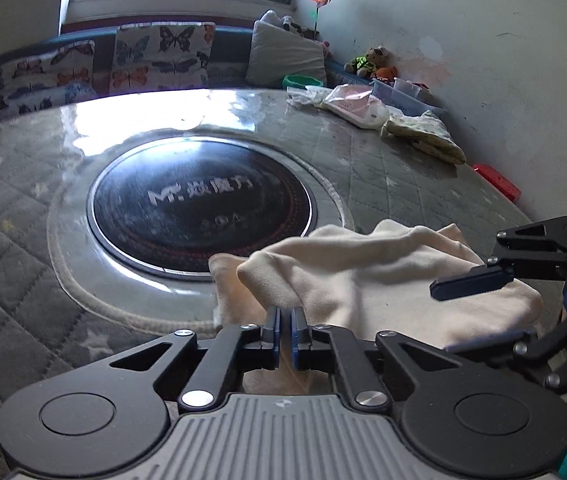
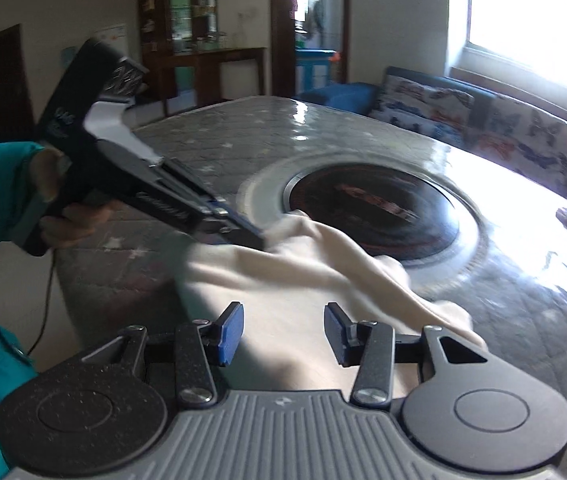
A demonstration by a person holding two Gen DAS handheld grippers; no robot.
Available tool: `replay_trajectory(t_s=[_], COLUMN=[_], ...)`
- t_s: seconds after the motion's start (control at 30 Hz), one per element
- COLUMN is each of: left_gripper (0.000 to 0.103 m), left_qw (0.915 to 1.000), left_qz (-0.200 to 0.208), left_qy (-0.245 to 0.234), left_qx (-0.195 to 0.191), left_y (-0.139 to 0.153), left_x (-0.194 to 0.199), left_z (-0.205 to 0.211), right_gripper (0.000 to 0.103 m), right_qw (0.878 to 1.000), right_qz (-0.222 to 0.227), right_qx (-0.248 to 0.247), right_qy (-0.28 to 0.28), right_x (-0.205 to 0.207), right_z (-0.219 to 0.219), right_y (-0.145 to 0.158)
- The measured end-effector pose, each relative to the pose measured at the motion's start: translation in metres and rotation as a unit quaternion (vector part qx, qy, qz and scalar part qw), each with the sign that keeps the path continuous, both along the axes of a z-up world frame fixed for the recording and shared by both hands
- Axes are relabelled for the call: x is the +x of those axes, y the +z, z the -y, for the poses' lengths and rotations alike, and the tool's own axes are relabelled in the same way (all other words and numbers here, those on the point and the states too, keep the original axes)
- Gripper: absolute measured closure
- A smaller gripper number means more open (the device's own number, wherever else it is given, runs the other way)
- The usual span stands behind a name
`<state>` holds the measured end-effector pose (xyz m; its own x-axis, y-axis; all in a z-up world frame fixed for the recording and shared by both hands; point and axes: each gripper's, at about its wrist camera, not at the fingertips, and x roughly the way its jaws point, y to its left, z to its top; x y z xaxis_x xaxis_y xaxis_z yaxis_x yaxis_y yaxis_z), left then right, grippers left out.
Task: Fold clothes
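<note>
Cream garment (image 1: 363, 276) lies bunched at the worktop (image 1: 63, 184) near edge: keep the left claw (image 1: 285, 322) pinching its fold, and close the spread, empty right claw (image 2: 283, 330) on an opposite edge before lifting.

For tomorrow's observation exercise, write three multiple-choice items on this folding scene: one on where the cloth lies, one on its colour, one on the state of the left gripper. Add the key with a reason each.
1. Where does the cloth lie?
A. on the sofa
B. on the table, beside the dark round plate
C. on the floor

2. What colour is the cloth?
A. cream
B. red
C. dark blue

3. How is the left gripper?
A. wide open above the cloth
B. out of view
C. shut on a fold of the cloth

Key:
1 B, it spreads over the quilted top at the plate's edge.
2 A, it is pale cream in both views.
3 C, its blue pads pinch a raised fold.
</note>
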<state>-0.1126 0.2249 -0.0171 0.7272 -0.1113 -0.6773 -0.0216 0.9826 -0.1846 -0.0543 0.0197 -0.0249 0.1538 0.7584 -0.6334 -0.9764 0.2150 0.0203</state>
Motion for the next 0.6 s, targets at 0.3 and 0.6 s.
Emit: replay_trajectory(t_s=[0.3, 0.6], left_gripper=[0.100, 0.088], left_qw=[0.9990, 0.9990], left_qz=[0.000, -0.020], left_qy=[0.002, 0.020], left_qx=[0.045, -0.035], left_y=[0.007, 0.001], left_x=[-0.002, -0.014], left_z=[-0.005, -0.018], right_gripper=[0.059, 0.059], right_qw=[0.997, 0.996], right_qz=[-0.029, -0.033], right_qx=[0.011, -0.009], right_qy=[0.066, 0.080], right_x=[-0.018, -0.023], right_z=[-0.036, -0.036], right_y=[-0.012, -0.024])
